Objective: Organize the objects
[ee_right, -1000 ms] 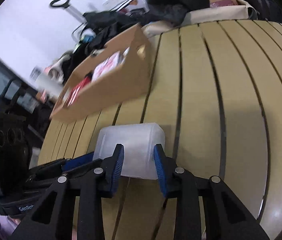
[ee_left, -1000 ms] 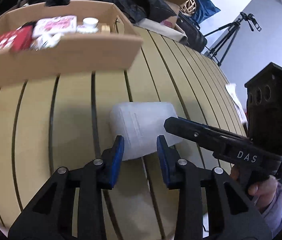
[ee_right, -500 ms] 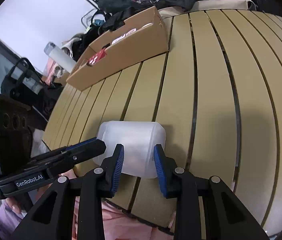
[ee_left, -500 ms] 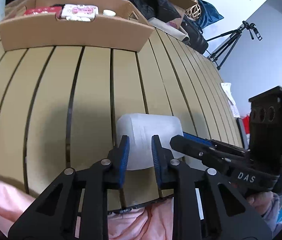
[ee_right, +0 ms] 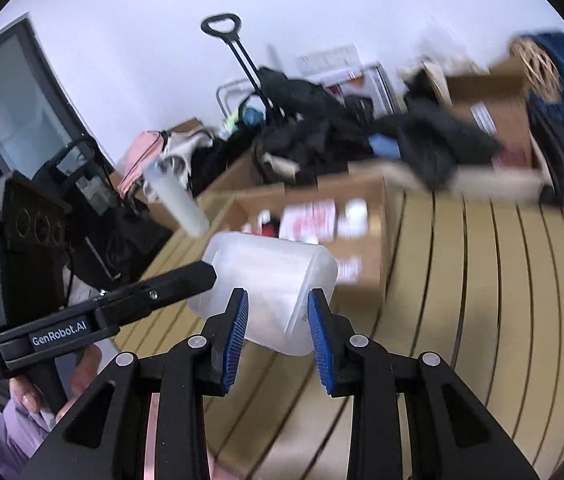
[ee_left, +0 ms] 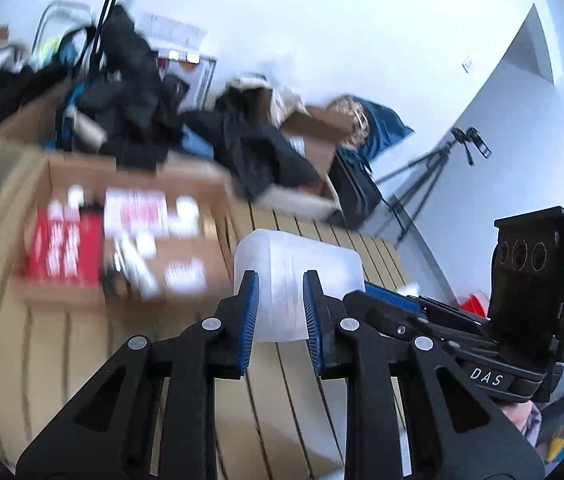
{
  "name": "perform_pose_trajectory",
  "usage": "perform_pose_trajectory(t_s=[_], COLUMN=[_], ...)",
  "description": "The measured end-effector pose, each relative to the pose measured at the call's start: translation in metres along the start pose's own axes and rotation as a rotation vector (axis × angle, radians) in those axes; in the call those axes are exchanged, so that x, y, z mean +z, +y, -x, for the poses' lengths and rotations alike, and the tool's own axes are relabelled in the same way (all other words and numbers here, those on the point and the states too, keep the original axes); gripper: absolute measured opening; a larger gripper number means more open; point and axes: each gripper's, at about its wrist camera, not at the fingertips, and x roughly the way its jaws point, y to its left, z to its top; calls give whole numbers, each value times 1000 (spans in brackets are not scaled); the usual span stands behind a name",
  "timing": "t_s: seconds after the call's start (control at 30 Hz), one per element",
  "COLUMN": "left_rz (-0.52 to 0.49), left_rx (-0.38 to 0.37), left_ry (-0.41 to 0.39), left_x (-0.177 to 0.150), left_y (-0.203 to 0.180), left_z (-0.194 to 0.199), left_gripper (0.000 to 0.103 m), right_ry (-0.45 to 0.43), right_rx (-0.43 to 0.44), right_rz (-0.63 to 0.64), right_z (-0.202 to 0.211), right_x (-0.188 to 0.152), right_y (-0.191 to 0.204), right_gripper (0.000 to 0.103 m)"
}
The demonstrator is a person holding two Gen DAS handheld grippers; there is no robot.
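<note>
A translucent white plastic container [ee_left: 296, 268] is held up above the slatted wooden table [ee_left: 61, 360]. My left gripper [ee_left: 279, 300] is shut on its near edge. My right gripper [ee_right: 275, 320] is shut on its other side, where the container [ee_right: 269, 280] also shows. Each gripper shows in the other's view: the right one [ee_left: 422, 312] and the left one [ee_right: 129, 300]. An open cardboard box [ee_left: 121, 236] with red and white packages sits on the table beyond the container, also in the right wrist view [ee_right: 334, 220].
Dark clothes and bags [ee_left: 133, 92] and more cardboard boxes [ee_left: 314, 136] pile up at the table's far end. A tripod [ee_left: 434, 168] stands at the right. A trolley handle [ee_right: 233, 52] and a monitor [ee_right: 21, 100] stand at the left.
Both grippers have lifted the container off the table and carried it up and toward the cardboard box. The views are blurred by motion.
</note>
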Motion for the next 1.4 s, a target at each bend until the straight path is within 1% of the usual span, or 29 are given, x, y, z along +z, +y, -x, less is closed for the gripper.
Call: perform_pose_trajectory(t_s=[0.07, 0.1, 0.2, 0.23, 0.3, 0.37, 0.43, 0.53, 0.6, 0.67, 0.7, 0.73, 0.77, 0.8, 0.83, 0.87, 0.9, 0.93, 0.97, 1.0, 1.03, 1.07, 1.1, 1.13, 1.2, 1.23, 1.3, 1.37, 1.4], left_rz=[22, 35, 52, 69, 83, 121, 140, 134, 132, 126, 113, 105, 90, 80, 68, 46, 26, 5, -22, -48, -59, -70, -74, -71, -64, -59, -46, -41, -45], left_rx=[15, 22, 48, 70, 86, 87, 87, 100, 94, 88, 86, 83, 84, 88, 93, 117, 152, 190, 250, 342, 383, 427, 492, 523, 603, 642, 696, 722, 714], left_ry=[13, 34, 80, 108, 146, 189, 223, 247, 276, 287, 285, 277, 257, 240, 218, 188, 169, 158, 155, 149, 132, 109, 81, 65, 33, 33, 55, 72, 69], left_x=[20, 31, 33, 30, 20, 8, -2, -10, -14, -16, -18, -17, -17, -15, -12, -7, -3, 1, 5, 9, 10, 12, 14, 15, 15, 13, 10, 3, 0], left_y=[12, 23, 51, 62, 75, 92, 100, 105, 106, 104, 102, 100, 97, 95, 93, 90, 88, 85, 83, 82, 83, 84, 86, 90, 96, 99, 104, 105, 103], left_z=[-18, -36, -72, -88, -110, -132, -147, -159, -167, -166, -161, -156, -146, -136, -125, -109, -95, -83, -67, -44, -30, -11, 12, 25, 52, 60, 73, 83, 90], left_gripper=[19, 19, 19, 19, 19, 19, 19, 19, 19, 20, 20, 22, 27, 29, 35, 41, 44, 52, 58, 59, 66, 85, 94, 100, 100, 100, 100, 100, 100], right_ry=[20, 30, 97, 134, 184, 220, 259, 303, 313, 330, 353, 368, 367, 353, 337, 320, 294, 280, 257, 240, 220, 199, 180, 165, 144, 142, 152, 151, 147], right_rx=[-4, -10, -38, -45, -65, -89, -117, -147, -171, -202, -222, -233, -237, -240, -247, -258, -259, -256, -257, -262, -267, -266, -265, -268, -284, -299, -317, -321, -322], right_rz=[-4, -13, -45, -61, -67, -67, -67, -61, -53, -45, -29, -7, 14, 35, 49, 61, 72, 76, 83, 89, 97, 108, 115, 123, 147, 152, 141, 137, 137], right_z=[-23, -36, -85, -105, -132, -154, -173, -192, -196, -198, -199, -199, -195, -188, -181, -173, -160, -152, -137, -128, -116, -104, -91, -80, -63, -57, -49, -37, -33], right_x=[29, 41, 57, 58, 53, 49, 44, 39, 35, 34, 32, 31, 31, 33, 35, 38, 43, 46, 51, 54, 58, 61, 64, 65, 66, 64, 60, 51, 48], right_y=[-6, -11, -33, -42, -55, -65, -75, -84, -86, -84, -82, -78, -73, -67, -62, -57, -50, -46, -39, -33, -26, -19, -12, -5, 10, 16, 22, 30, 32], right_gripper=[34, 34, 34, 34, 34, 34, 34, 34, 34, 34, 34, 35, 38, 50, 56, 68, 70, 70, 71, 72, 73, 77, 81, 82, 82, 82, 82, 82, 82])
